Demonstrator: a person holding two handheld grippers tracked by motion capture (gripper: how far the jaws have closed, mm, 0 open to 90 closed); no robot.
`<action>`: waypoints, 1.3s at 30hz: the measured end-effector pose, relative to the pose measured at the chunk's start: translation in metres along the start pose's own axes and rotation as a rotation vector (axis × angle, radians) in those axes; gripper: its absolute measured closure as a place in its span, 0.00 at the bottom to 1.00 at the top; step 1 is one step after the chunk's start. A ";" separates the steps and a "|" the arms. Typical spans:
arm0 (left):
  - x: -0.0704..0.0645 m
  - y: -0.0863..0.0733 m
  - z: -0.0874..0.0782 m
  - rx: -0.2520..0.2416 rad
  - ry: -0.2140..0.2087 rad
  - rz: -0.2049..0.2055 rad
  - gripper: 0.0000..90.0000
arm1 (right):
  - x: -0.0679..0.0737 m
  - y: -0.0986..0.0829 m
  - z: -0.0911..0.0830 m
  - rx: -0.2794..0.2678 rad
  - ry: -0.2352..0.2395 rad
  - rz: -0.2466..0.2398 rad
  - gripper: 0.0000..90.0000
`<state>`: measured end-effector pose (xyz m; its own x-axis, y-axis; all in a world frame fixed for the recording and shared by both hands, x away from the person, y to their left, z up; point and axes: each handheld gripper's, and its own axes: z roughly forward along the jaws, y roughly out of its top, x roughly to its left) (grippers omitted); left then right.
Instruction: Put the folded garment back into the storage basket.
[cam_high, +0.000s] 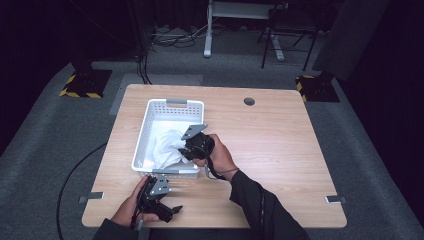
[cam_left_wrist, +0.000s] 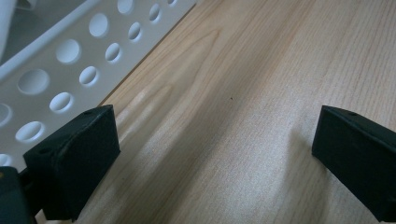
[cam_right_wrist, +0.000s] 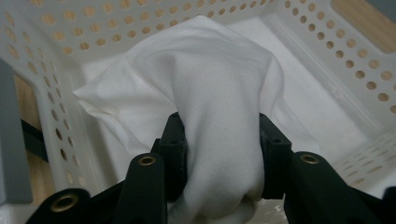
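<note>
Right gripper (cam_right_wrist: 219, 154) is pinched on a bunched fold of the white cloth (cam_right_wrist: 205, 79) inside the white basket (cam_high: 150, 111) at table left, cloth bulk trailing far-left of it; left gripper (cam_high: 162, 200) idles wide open, empty, near the basket's near wall.

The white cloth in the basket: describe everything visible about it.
The white cloth is a soft, finely woven fabric, crumpled and bunched. It sits inside the white perforated basket, towards its near end. The right tool has a thick fold of it pinched between its black jaws, so the cloth rises in a rounded hump above them, with a creased corner sticking out to one side. More of it spreads flat over the basket floor. The left tool is apart from it, over bare table.
</note>
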<state>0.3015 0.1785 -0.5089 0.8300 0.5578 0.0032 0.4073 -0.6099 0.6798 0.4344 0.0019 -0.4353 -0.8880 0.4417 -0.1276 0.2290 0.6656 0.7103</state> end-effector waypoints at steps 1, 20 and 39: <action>0.000 0.000 0.000 0.000 0.000 0.000 0.01 | 0.000 0.000 0.000 0.000 0.000 0.000 0.69; 0.000 0.000 0.000 -0.001 -0.001 0.000 0.01 | -0.003 -0.002 0.004 0.052 0.039 -0.059 0.21; 0.000 0.000 0.000 -0.001 -0.001 -0.001 0.01 | 0.000 -0.005 0.007 0.056 0.003 -0.090 0.02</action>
<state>0.3014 0.1785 -0.5091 0.8298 0.5580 0.0015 0.4079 -0.6085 0.6806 0.4357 0.0027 -0.4434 -0.9073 0.3767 -0.1869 0.1700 0.7351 0.6563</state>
